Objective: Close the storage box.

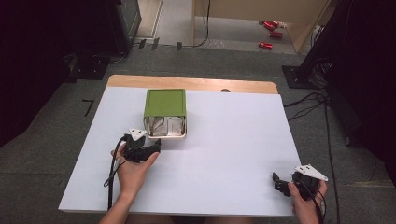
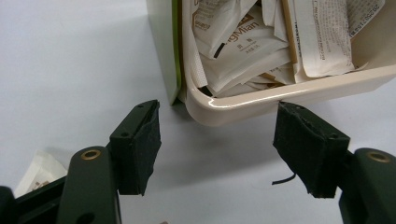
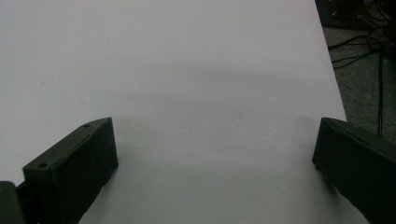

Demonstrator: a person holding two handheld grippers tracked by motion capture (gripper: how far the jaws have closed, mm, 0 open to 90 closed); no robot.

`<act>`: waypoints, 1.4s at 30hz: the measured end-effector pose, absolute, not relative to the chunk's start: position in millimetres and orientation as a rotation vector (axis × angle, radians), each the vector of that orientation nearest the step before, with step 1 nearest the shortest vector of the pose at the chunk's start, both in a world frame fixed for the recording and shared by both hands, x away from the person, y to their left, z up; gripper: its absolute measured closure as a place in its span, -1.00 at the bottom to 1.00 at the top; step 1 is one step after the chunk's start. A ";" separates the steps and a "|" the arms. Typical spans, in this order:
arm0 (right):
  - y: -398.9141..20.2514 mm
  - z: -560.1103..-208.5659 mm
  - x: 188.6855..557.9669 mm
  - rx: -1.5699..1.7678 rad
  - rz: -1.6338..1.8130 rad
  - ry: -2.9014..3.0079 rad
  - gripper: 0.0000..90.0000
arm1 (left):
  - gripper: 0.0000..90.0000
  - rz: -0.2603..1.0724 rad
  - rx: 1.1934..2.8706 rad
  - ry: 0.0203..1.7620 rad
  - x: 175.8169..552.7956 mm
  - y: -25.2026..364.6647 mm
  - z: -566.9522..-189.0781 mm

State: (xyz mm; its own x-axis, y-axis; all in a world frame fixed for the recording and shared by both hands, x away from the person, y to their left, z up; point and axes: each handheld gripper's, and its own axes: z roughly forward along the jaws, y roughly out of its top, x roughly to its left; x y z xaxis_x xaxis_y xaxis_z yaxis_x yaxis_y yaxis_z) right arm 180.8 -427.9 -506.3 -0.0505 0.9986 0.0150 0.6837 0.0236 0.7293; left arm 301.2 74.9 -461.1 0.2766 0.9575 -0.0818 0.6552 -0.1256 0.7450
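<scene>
A green box (image 1: 165, 103) sits on the white table (image 1: 233, 154), left of centre and toward the far side. Its cream drawer (image 2: 289, 95) stands pulled out toward the near edge, full of white sachets (image 2: 243, 42). The left gripper (image 1: 150, 148) lies just near and slightly left of the drawer's front, jaws parted with nothing between them. In the left gripper view the pads (image 2: 142, 144) straddle bare table, while the drawer's rounded front lip runs crosswise just beyond their tips. So the drawer lies straight ahead of these tongs, its front edge across their line of reach, and a short push forward would likely bring the lip or a sachet between the pads. One loose sachet (image 2: 37, 172) lies on the table beside the left jaw.

The right gripper (image 1: 282, 183) rests at the near right corner, well apart from the box, released and empty, its jaws spread over blank table. The left hand (image 1: 133, 170) is plainly the nearer one for whatever follows at the drawer.
</scene>
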 end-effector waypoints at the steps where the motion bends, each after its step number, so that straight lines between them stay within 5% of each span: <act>1: -427.9 -506.3 180.7 1.712 0.790 1.787 -1.00 | -0.28 0.564 1.863 1.454 302.4 74.9 -460.9; 12: -428.0 -506.3 180.7 1.710 0.789 1.788 -1.00 | -0.30 0.568 1.872 1.442 304.0 75.5 -459.7; 25: -428.1 -506.3 180.8 1.710 0.790 1.788 -1.00 | -0.99 0.503 1.901 1.432 286.7 82.8 -452.0; 42: -428.1 -506.2 180.7 1.710 0.787 1.789 -1.00 | -1.00 0.560 1.814 1.431 251.5 139.7 -428.2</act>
State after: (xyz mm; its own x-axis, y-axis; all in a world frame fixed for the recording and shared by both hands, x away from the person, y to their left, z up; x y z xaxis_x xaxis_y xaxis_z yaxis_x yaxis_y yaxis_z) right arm 180.7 -428.1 -506.2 -0.0510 0.9986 0.0135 0.6847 0.0251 0.7284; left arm 251.5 139.7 -428.2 0.2804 0.9539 -0.1072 0.6282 -0.0979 0.7719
